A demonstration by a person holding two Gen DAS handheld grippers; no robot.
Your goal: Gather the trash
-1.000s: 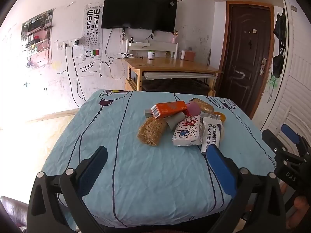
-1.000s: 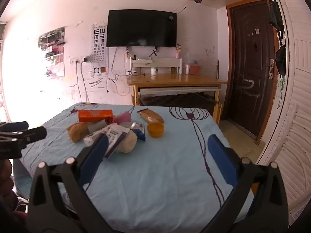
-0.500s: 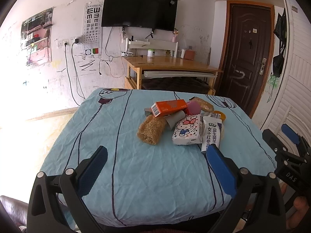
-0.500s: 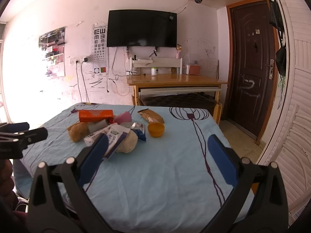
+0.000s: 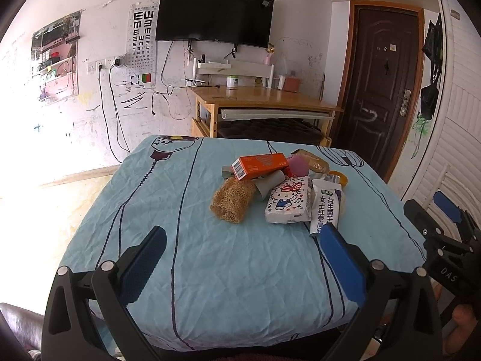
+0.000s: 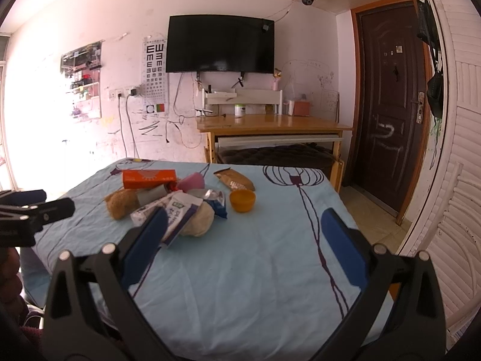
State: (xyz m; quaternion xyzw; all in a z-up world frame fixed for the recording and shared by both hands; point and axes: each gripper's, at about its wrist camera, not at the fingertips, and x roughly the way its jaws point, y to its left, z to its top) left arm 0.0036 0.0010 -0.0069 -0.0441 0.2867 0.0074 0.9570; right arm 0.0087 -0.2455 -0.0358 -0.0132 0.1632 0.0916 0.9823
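Unmoved: trash pile (image 5: 276, 185) ahead of hand-held grippers.

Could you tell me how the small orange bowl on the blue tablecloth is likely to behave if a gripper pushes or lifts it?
The orange bowl looks like thin plastic, so it is probably light and stiff. Its rounded wall may slip between flat fingers, so gripping across the rim seems safer. Sitting upright and empty on the wrinkled tablecloth, it would likely slide or tip when pushed.

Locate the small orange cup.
In the right wrist view, the small orange cup sits on the blue tablecloth at the trash pile's right edge, beside the brown wrapper.
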